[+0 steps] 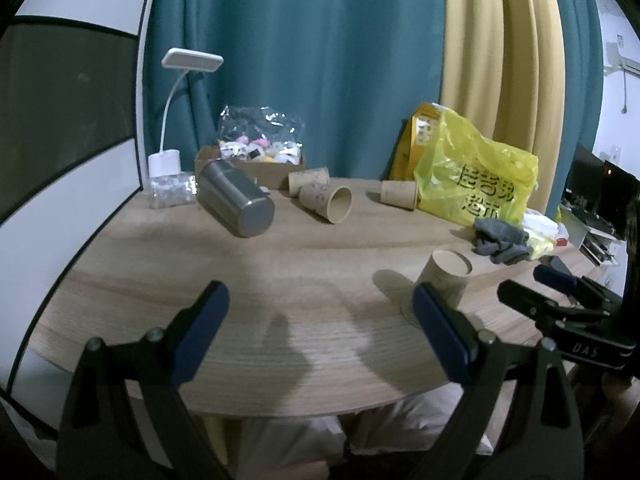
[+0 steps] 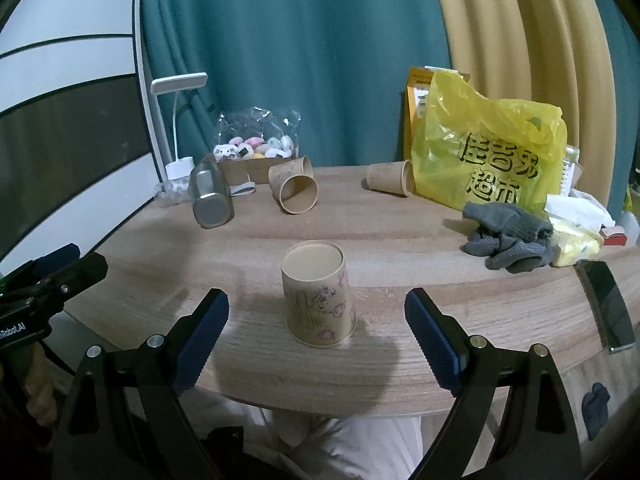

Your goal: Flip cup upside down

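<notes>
A printed paper cup (image 2: 318, 298) stands upside down near the front edge of the wooden table (image 2: 400, 248), its base facing up. My right gripper (image 2: 316, 316) is open and empty, its blue pads on either side of the cup and apart from it. The same cup shows in the left wrist view (image 1: 444, 276), just beyond my left gripper's right fingertip. My left gripper (image 1: 320, 308) is open and empty over bare table. The right gripper also shows at the right edge of the left wrist view (image 1: 556, 292).
A steel tumbler (image 1: 236, 200) lies on its side at the back left. Three paper cups (image 1: 326, 200) lie on their sides near a cardboard box of toys (image 1: 256, 160). A yellow plastic bag (image 2: 488, 148), grey gloves (image 2: 508, 236), a phone (image 2: 606, 300) and a white lamp (image 1: 168, 152) stand around.
</notes>
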The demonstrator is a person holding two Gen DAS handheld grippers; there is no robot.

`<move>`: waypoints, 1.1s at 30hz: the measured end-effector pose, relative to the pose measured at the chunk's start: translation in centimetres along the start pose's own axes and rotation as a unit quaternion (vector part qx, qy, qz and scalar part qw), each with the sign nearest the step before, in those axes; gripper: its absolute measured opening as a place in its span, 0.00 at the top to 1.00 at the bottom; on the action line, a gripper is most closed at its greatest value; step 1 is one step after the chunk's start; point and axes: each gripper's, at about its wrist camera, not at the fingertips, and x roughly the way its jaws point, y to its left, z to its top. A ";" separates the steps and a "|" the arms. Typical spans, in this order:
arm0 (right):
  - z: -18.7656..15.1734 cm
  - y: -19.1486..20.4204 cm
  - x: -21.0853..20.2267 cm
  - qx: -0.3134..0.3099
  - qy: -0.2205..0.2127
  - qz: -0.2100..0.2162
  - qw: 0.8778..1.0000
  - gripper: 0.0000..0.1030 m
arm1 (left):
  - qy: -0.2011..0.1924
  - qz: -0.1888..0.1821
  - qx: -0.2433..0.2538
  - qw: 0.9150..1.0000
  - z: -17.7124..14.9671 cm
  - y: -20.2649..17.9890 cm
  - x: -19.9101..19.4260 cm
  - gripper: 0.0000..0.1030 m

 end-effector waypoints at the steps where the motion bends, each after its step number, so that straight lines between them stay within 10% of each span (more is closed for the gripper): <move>1: 0.0 0.0 0.0 0.000 0.001 0.000 1.000 0.11 | 0.000 0.000 0.000 1.000 0.0 0.0 0.0 0.08; 33: -0.4 0.3 0.4 -0.002 0.009 0.003 1.000 0.11 | 0.002 0.003 -0.008 1.000 0.0 0.2 0.0 0.08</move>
